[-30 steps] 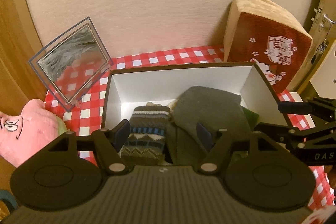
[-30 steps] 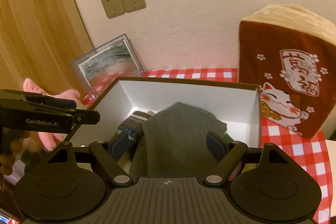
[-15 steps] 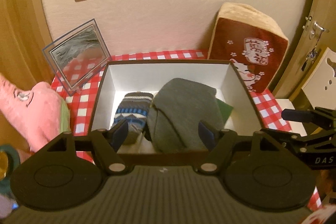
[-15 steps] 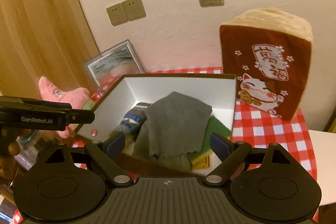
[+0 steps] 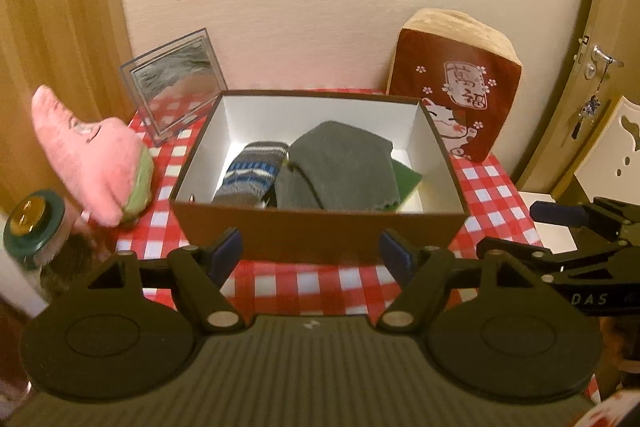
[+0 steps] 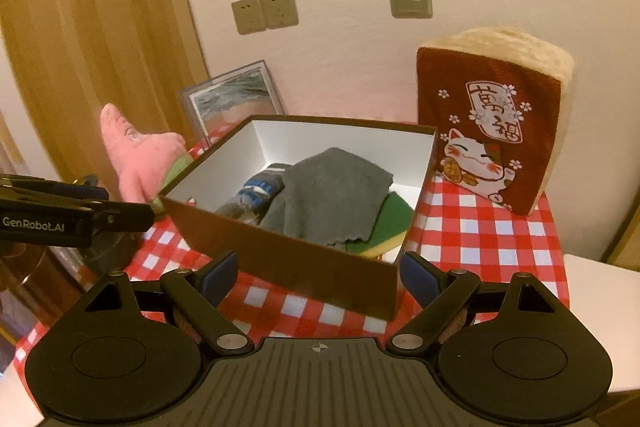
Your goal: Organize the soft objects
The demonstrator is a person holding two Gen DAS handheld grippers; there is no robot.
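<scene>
Having backed away from the box (image 5: pixel 320 231) holding the socks (image 5: pixel 250 175) and cloth (image 5: pixel 340 163), both grippers, left (image 5: pixel 310 253) opening and right (image 6: pixel 318 277) released, grasp nothing above the checkered tablecloth (image 6: pixel 492 227) by the socketed wall (image 5: pixel 300 27).

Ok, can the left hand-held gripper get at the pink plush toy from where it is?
Probably yes. The pink plush toy lies outside the box, on its left, with nothing on top. The left hand-held gripper is empty, its jaws opening, and needs only to swing left.
</scene>
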